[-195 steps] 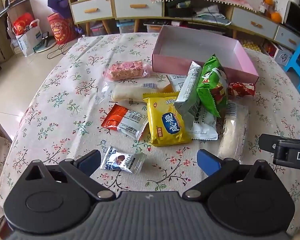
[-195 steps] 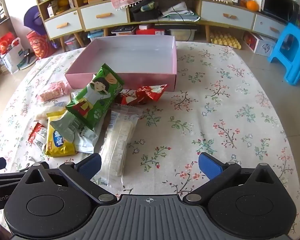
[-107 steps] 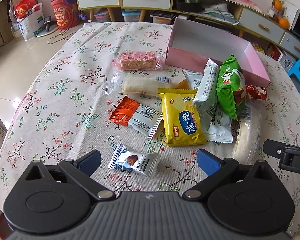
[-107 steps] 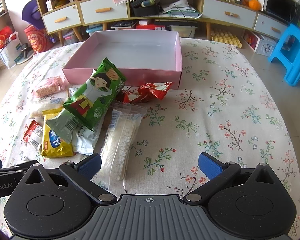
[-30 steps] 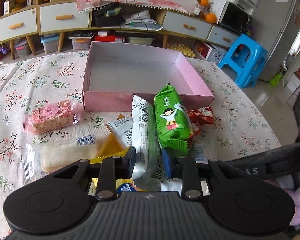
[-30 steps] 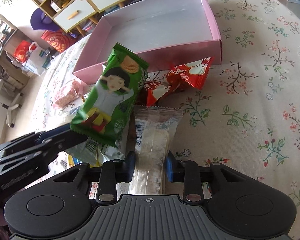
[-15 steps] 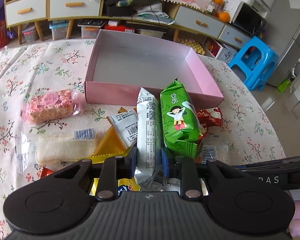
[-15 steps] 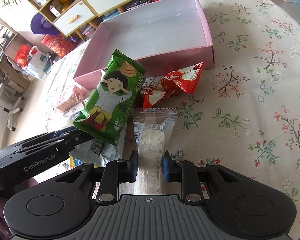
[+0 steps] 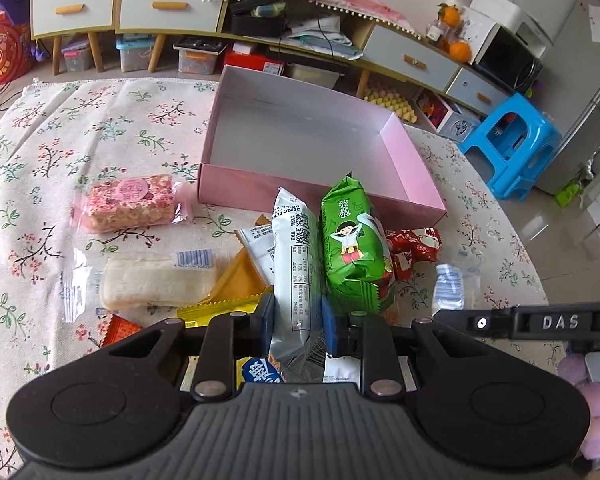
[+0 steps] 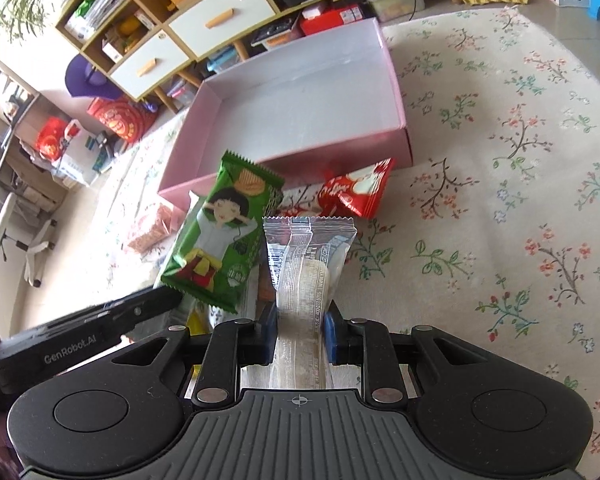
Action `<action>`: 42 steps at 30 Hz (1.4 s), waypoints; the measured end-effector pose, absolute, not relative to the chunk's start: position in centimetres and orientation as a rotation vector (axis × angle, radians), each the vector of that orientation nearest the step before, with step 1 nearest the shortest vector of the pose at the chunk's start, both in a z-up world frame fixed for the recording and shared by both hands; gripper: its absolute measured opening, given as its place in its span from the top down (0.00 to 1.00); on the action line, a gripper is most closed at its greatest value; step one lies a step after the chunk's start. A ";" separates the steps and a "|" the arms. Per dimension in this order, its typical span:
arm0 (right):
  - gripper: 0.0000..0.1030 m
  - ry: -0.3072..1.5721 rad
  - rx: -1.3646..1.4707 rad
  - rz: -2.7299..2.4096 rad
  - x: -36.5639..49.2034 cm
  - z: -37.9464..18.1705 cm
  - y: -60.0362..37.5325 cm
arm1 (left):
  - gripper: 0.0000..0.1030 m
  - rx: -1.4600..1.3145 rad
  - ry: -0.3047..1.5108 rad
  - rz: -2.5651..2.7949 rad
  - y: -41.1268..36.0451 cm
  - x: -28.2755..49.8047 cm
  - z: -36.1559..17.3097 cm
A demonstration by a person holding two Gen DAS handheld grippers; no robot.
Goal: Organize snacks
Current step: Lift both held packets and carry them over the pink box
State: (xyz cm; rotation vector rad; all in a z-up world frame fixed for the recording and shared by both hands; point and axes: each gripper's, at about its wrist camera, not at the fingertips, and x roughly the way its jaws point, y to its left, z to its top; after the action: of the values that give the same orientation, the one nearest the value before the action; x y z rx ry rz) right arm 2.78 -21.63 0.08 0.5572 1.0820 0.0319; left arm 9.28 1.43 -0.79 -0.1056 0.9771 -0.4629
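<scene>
A room with a long drawer cabinet [image 9: 148,8], a fridge [image 9: 580,92] and a blue stool [image 9: 508,140] lies behind a round table under a floral cloth [image 9: 40,152]. On the cloth sits an open pink box [image 9: 300,196]; snacks lie heaped just before its near wall. The left gripper [image 9: 296,320] is clamped on a silver pack [image 9: 292,264], a green pack [image 9: 352,248] touching it. The right gripper [image 10: 298,334] pinches a clear pack [image 10: 306,276].
</scene>
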 end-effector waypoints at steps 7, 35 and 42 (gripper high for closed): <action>0.78 1.048 0.577 0.020 2.8 0.9 -22.4 | 0.79 -0.123 0.978 -0.451 2.2 9.0 -0.6; 0.78 0.880 0.576 -0.064 9.3 5.3 -23.3 | 0.79 -0.146 0.767 -0.438 1.7 13.9 3.0; 0.78 0.816 0.580 -0.096 13.8 4.3 -25.3 | 0.79 -0.101 0.716 -0.456 -0.2 17.3 0.8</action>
State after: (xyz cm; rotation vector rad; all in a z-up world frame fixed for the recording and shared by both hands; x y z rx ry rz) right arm 13.77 -25.27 4.32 0.5805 0.8157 -0.0959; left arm 17.28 -0.23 0.77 -0.1011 0.7163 -0.4560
